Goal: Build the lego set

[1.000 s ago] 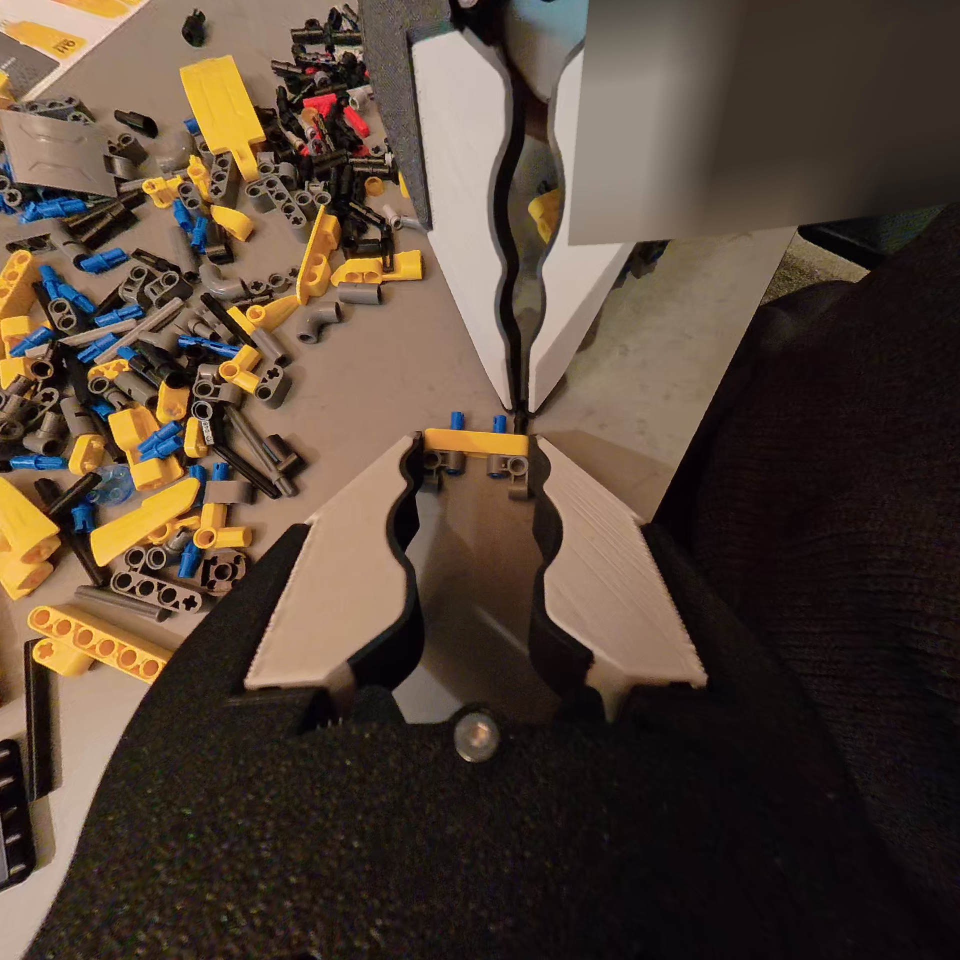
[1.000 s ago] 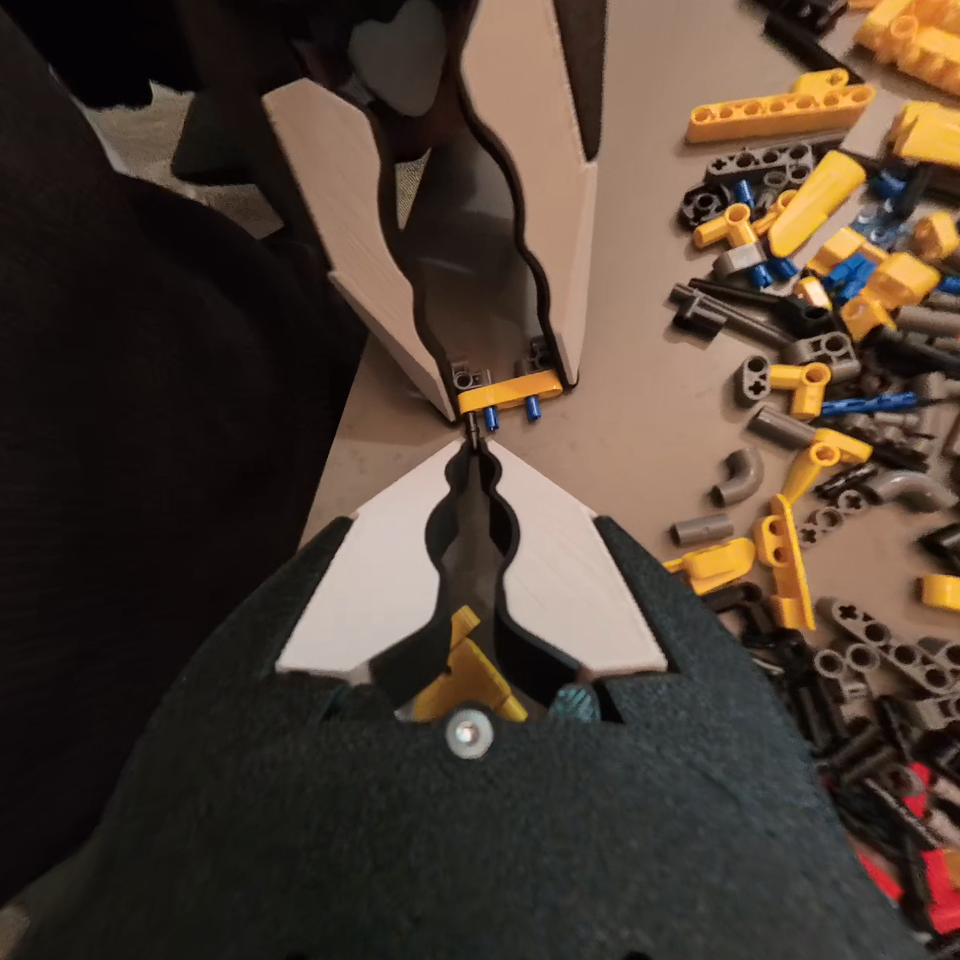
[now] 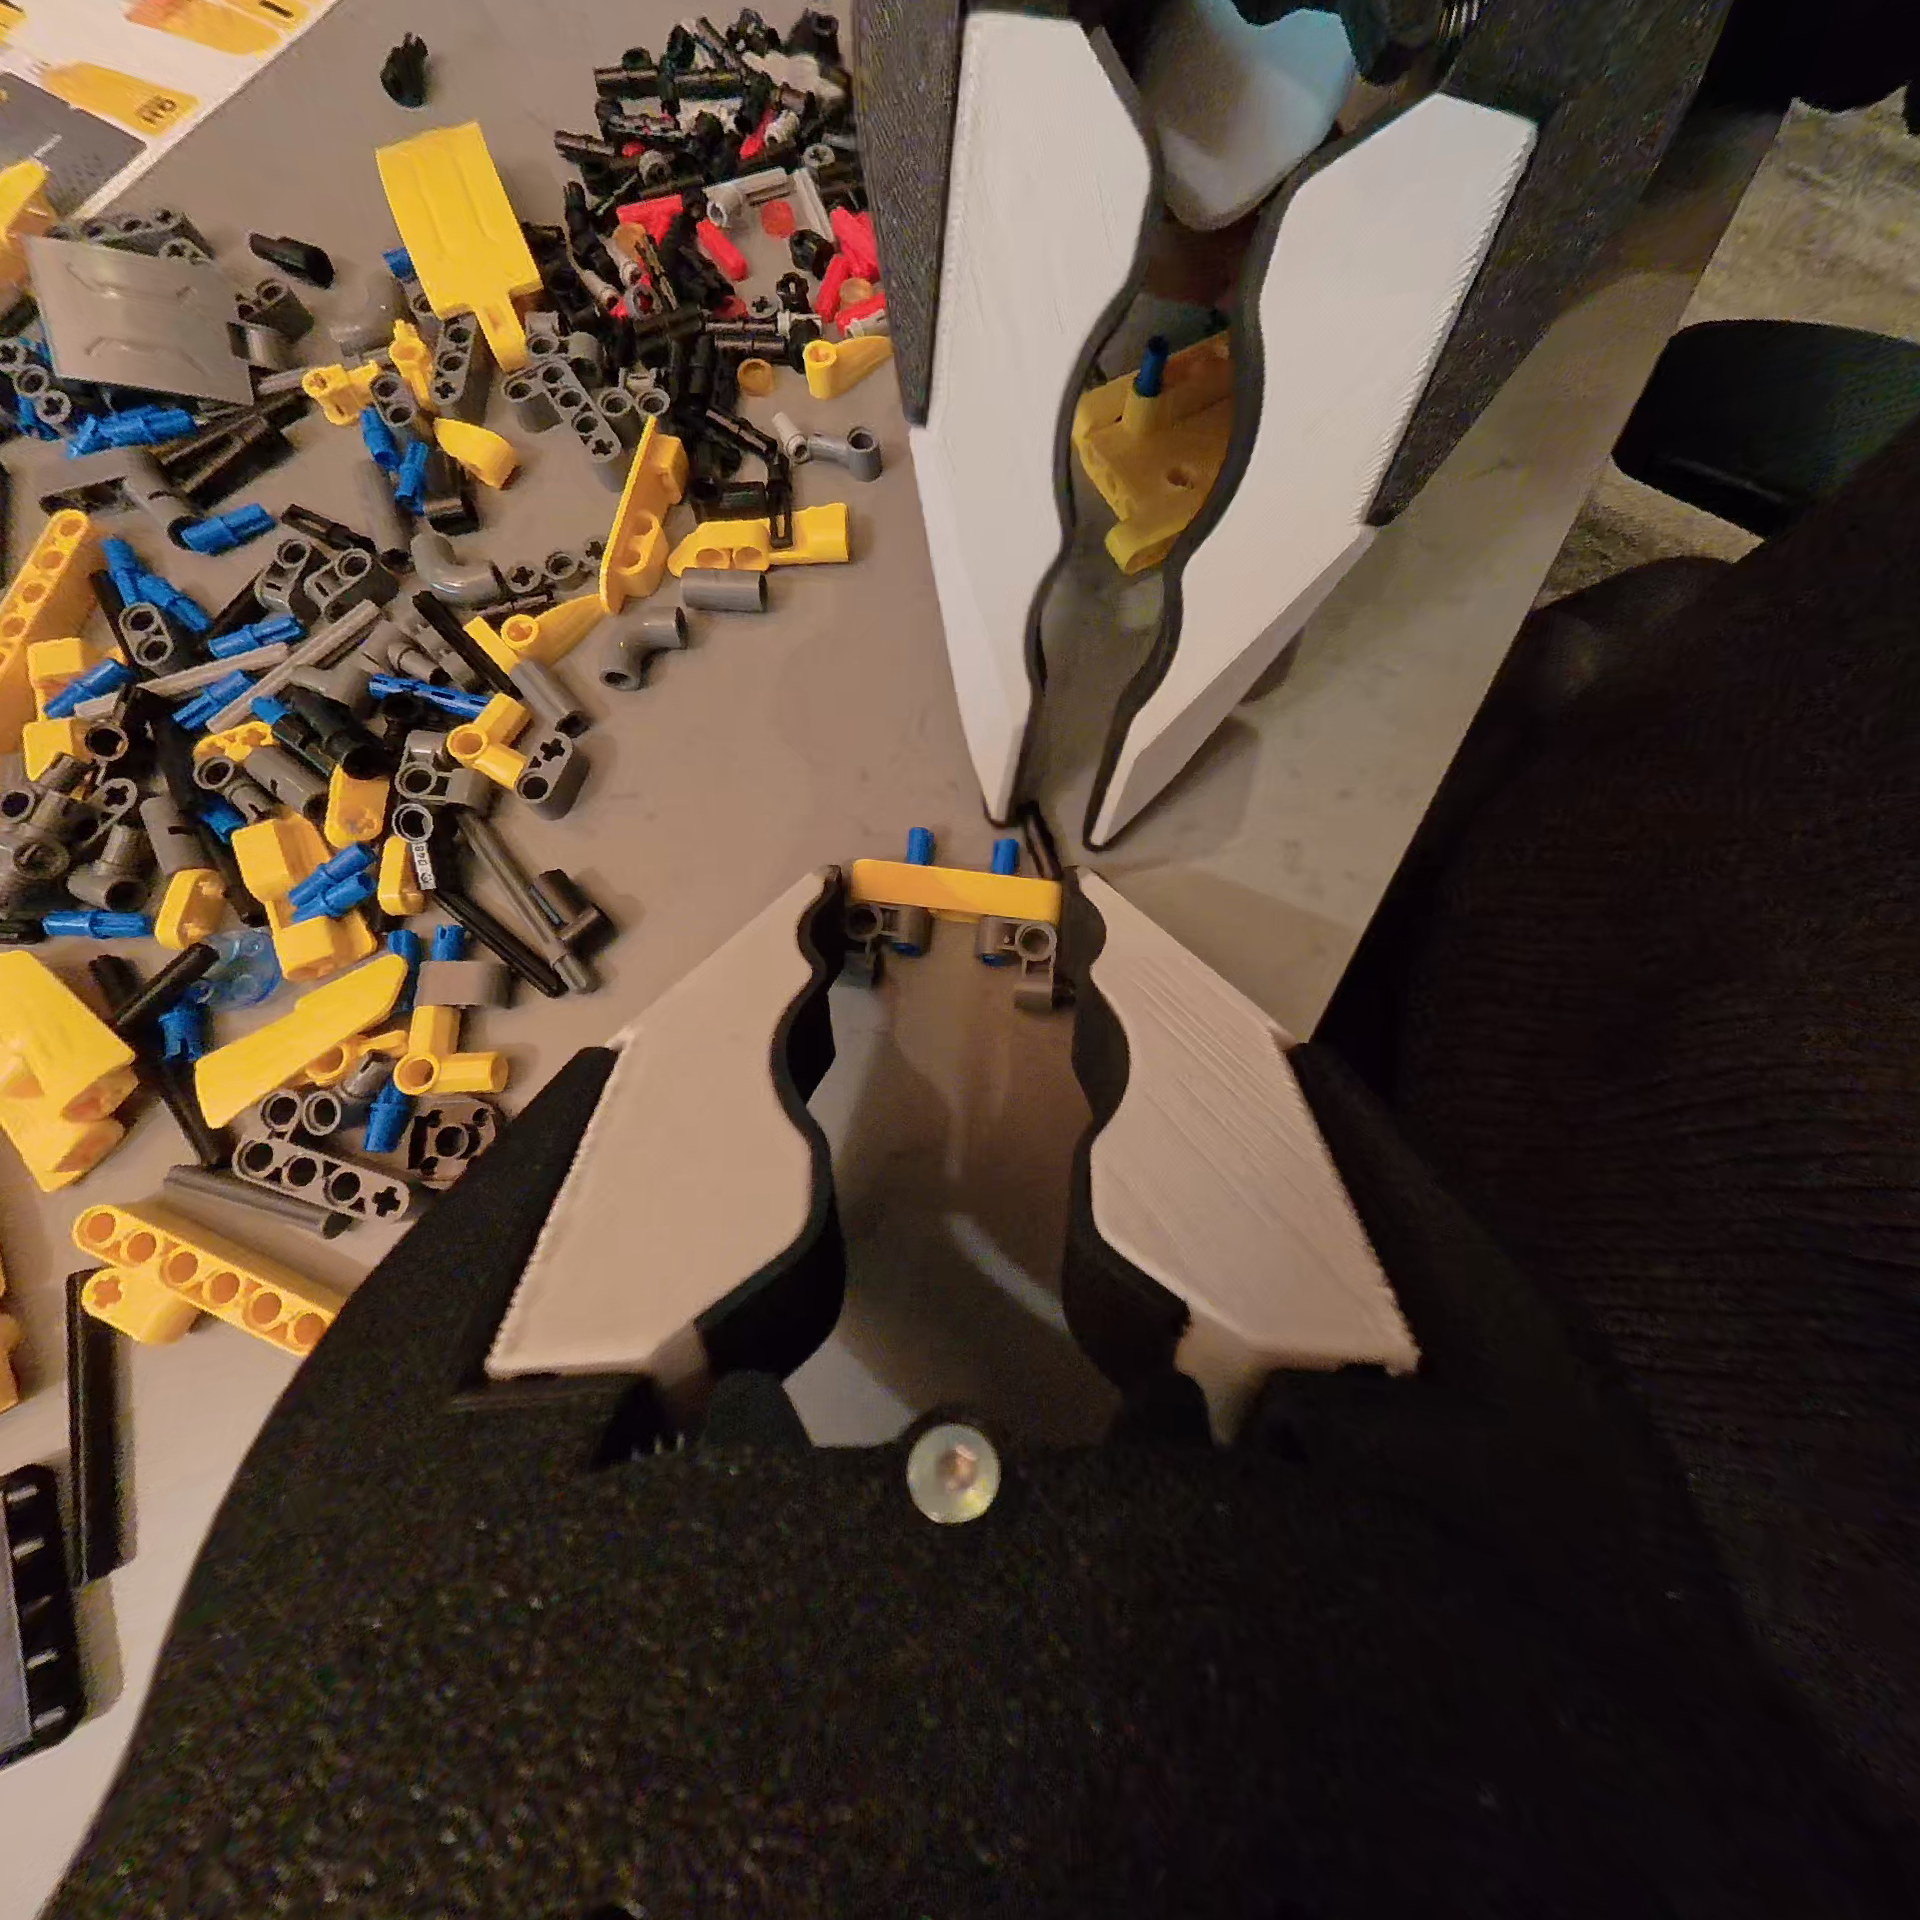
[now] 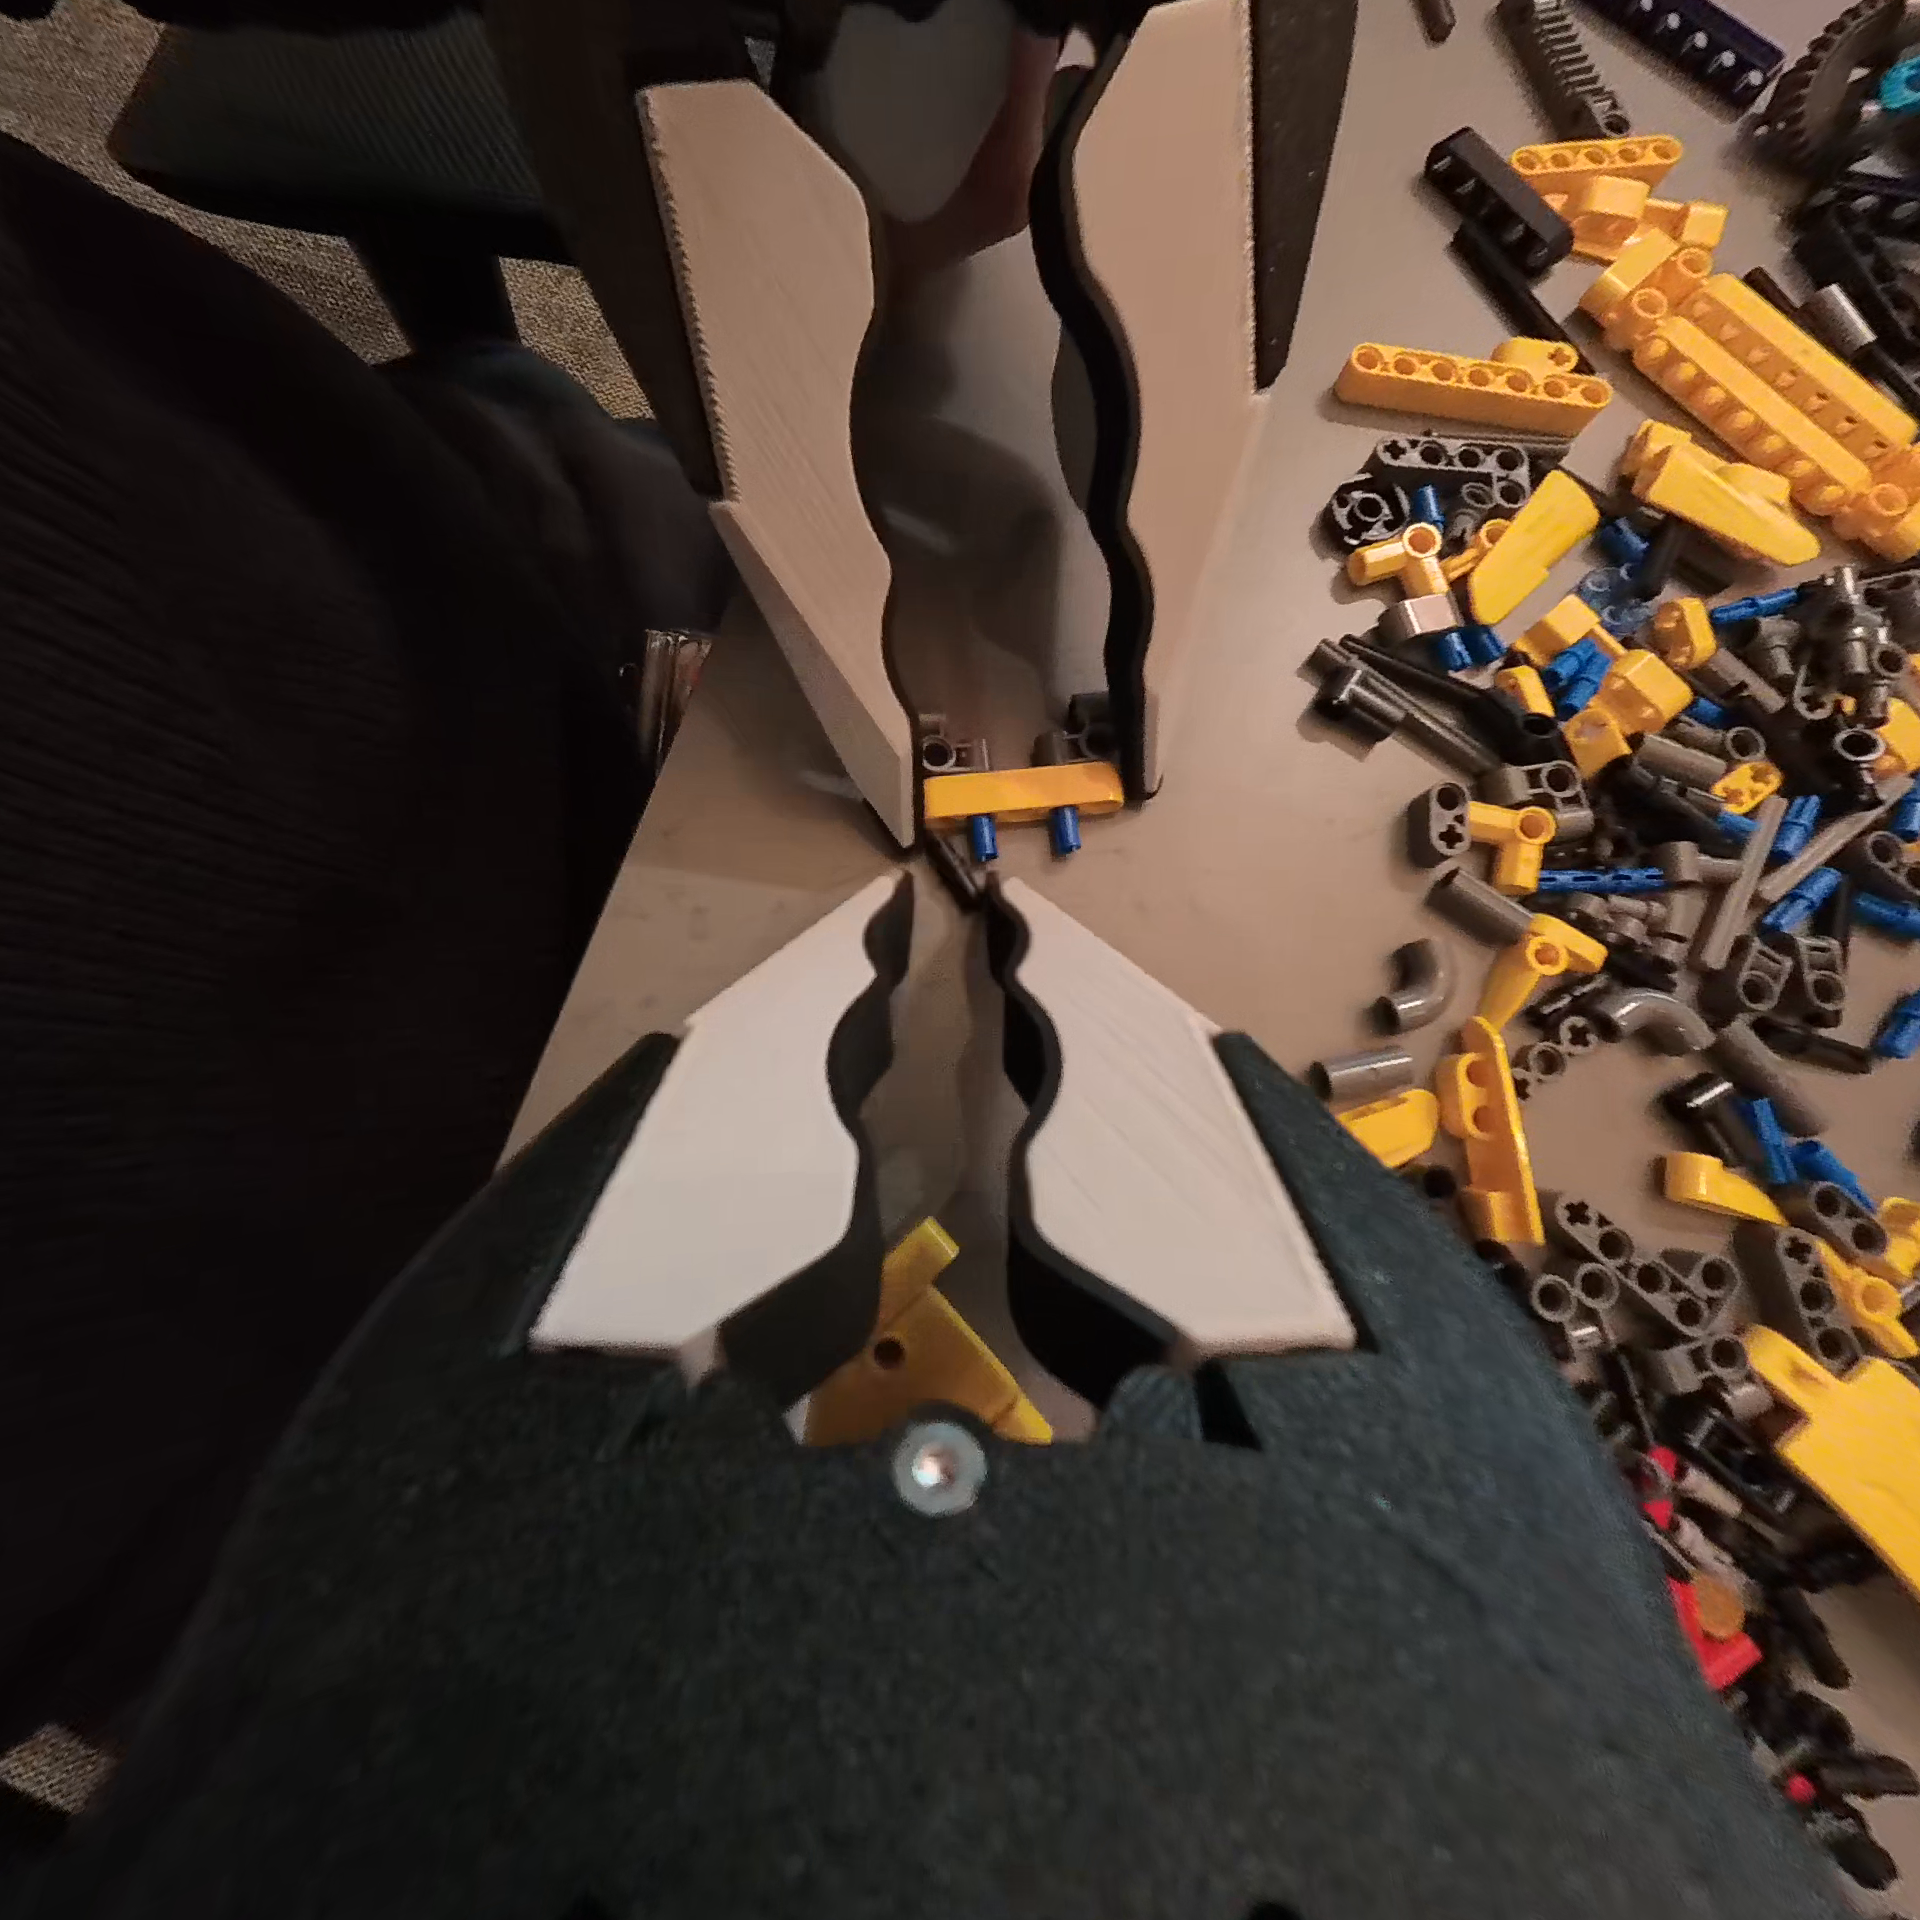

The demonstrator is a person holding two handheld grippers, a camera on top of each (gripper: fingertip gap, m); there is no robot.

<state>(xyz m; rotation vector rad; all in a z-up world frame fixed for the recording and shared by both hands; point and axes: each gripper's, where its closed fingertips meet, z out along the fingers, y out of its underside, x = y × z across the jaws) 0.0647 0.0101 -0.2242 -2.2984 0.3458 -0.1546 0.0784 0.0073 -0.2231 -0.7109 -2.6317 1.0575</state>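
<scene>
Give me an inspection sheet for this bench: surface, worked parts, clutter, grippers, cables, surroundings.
Surface: grey tabletop, bare strip near the edge.
Worked parts: short yellow plastic beam with blue pins and grey connectors; small black pin beside it.
Clutter: loose pile of yellow, grey, black, blue and red plastic building pieces; printed sheets at the far corner.
Grippers: left hand-held gripper clamps the beam's ends; right hand-held gripper pinches the black pin, tips slightly apart.
Cables: nothing seen.
Surroundings: dark knitted fabric, carpet.
</scene>
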